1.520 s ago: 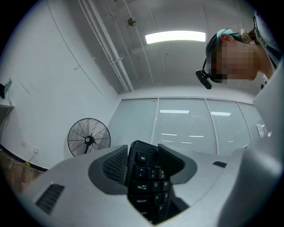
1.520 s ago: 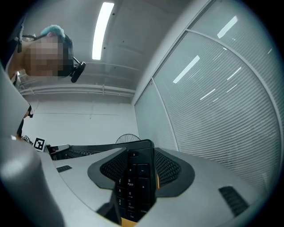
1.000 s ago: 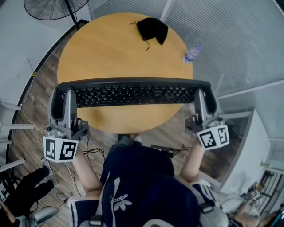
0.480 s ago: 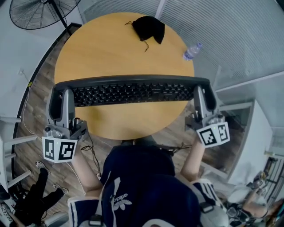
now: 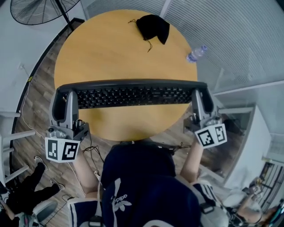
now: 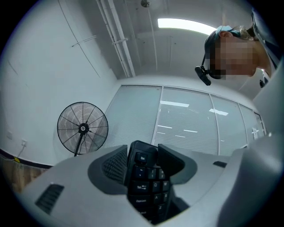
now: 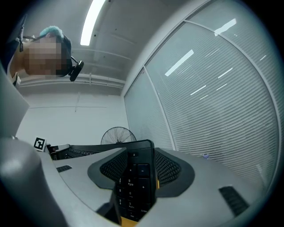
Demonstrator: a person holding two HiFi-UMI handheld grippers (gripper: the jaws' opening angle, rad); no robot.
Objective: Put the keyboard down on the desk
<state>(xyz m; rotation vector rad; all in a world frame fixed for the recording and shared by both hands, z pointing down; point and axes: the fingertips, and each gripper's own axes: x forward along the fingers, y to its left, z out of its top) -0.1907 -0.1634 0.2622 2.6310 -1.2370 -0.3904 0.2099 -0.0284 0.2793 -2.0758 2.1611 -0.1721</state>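
Keyboard point(image 5: 133, 94), ends clamped in left claw point(image 5: 65, 95) and right claw point(image 5: 202, 94), above desk point(image 5: 111, 48).

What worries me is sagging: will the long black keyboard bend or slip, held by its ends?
Probably stiff: the long black keyboard shows no sag between left gripper and right gripper. Slipping seems unlikely; textured fingers clamp both ends.

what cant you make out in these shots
Whether the keyboard touches the table: the head view looks straight down, so any gap is hidden.
The keyboard's ends: head view, covered by the fingers.
The bottle: head view, too small to read a label.
The fan: head view, cut off by the top edge.
The black thing: too dark to identify.
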